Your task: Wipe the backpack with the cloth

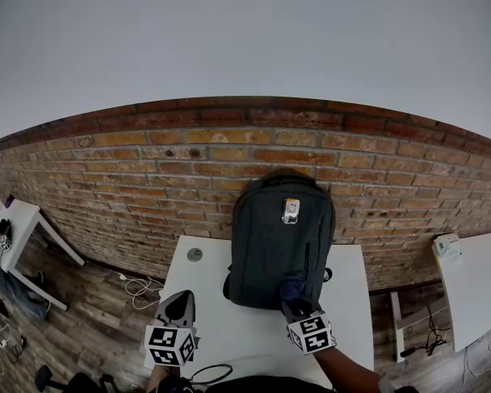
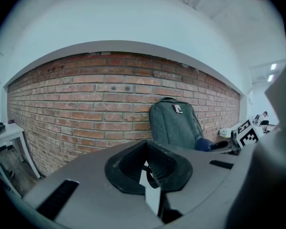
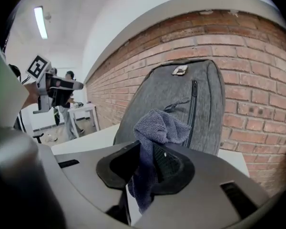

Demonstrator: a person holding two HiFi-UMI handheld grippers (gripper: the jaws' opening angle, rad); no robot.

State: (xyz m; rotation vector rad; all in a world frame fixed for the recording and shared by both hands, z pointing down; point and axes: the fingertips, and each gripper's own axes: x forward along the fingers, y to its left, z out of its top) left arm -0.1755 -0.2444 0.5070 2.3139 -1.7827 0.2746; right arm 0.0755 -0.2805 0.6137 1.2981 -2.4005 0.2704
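Head view: the backpack (image 1: 278, 244) stands upright on the white table (image 1: 229, 334), leaning back against the brick wall (image 1: 147, 187). That probably props it so its front panel faces the person for wiping. The right tongs (image 1: 297, 305) sit just in front of the pack's lower edge, with the blue cloth (image 1: 293, 289) bunched at their tip, touching or almost touching the fabric. The left tongs (image 1: 177, 305) hang off to the left of the right tongs, near the table's left edge and well apart from the pack.

Left gripper view: the 2 jaws stand closed together with nothing between them, only a sliver of table showing below. The pack lies ahead and to the right, and the other tongs show with the cloth at the far right. This tool looks idle, possibly kept ready to steady the pack.

Right gripper view: the jaws are clenched on the cloth. A tuft sticks out forward past the tips and a tail droops below, so soft fabric rather than plastic would meet the pack. The pack fills the space directly ahead, its zipper just beyond the tuft. Wiping seems about to begin or just under way.
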